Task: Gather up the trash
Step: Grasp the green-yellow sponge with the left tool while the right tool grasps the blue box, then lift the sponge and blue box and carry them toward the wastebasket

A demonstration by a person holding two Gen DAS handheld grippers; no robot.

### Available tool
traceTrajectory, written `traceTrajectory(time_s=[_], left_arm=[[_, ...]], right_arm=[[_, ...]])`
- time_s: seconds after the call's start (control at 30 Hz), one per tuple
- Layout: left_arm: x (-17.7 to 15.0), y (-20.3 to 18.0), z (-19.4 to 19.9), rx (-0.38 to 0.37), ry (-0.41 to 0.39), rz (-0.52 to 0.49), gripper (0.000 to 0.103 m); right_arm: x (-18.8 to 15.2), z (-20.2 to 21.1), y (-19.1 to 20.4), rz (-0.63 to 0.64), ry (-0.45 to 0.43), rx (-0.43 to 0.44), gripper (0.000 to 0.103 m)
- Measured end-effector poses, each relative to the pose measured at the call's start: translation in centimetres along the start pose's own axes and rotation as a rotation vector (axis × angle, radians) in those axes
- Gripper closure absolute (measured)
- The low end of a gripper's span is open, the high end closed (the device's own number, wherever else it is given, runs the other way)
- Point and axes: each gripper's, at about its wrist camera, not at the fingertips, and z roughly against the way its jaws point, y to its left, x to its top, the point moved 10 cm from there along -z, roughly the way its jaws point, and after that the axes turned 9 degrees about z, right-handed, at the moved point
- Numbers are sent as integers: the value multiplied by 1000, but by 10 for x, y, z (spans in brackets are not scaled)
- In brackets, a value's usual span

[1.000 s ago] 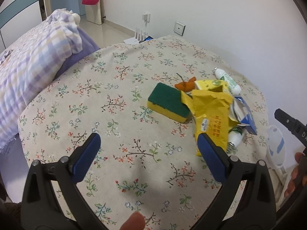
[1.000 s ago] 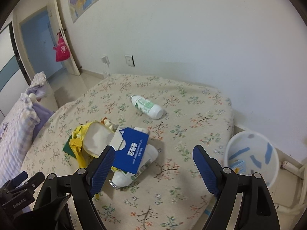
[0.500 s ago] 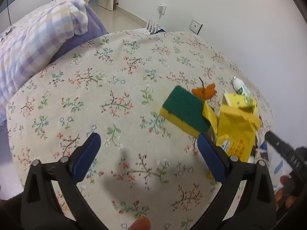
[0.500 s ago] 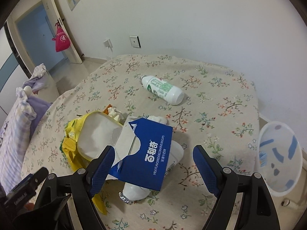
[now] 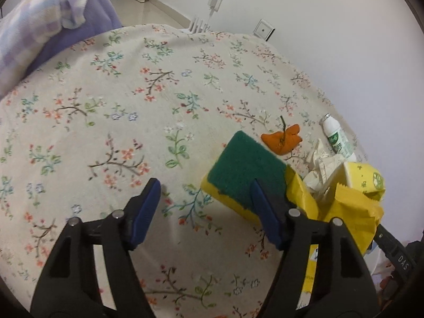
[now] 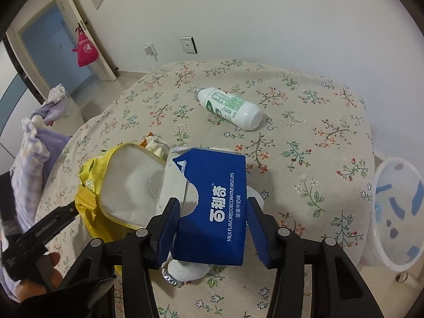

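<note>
A green-topped yellow sponge (image 5: 246, 169) lies on the flowered bedspread (image 5: 106, 106). My left gripper (image 5: 205, 212) hangs just over its near corner. Its jaws are closing: the right finger overlaps the sponge and the left one stands clear of it. A blue biscuit box (image 6: 220, 206) lies on a white bottle (image 6: 185, 267). My right gripper (image 6: 213, 222) straddles the box, jaws closing, pads at its sides without squeezing it. Beside these lie a yellow bag (image 6: 92, 185), a crumpled tissue (image 5: 320, 161), an orange peel (image 5: 282, 140) and a green-labelled white bottle (image 6: 230, 106).
A white bin (image 6: 397, 206) with blue marks stands on the floor off the bed's right edge. A purple checked quilt (image 5: 39, 13) is piled at the left. The wall runs close behind the bed. A red bag (image 6: 86, 47) hangs by the blue door.
Both grippers have come down closer to the bed and both jaws have narrowed. The left one moved up to the sponge; the right one now has the blue box between its fingers.
</note>
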Motion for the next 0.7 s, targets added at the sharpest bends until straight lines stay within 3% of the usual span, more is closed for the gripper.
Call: traceTrajectory(time_s=[0.13,0.23,0.3,0.5,0.7], left_arm=[[2,-8,-5,-35,-1,-29,42],[1,-21,-9,-66,5,-60,64],[0,-27,-8,-56,1,-101,70],[1,-26,-1,-79,-5,-120,87],[2,-22,18,-101,-12,-112,92]], right_arm=[[1,4,2,26,-1,-11,52],[1,7,4,41,-4,-17,52],[2,9,5,52,-7,-26,52],[6,20,10,80,-26,-43,53],[11,40,12,104,-62,-57,53]])
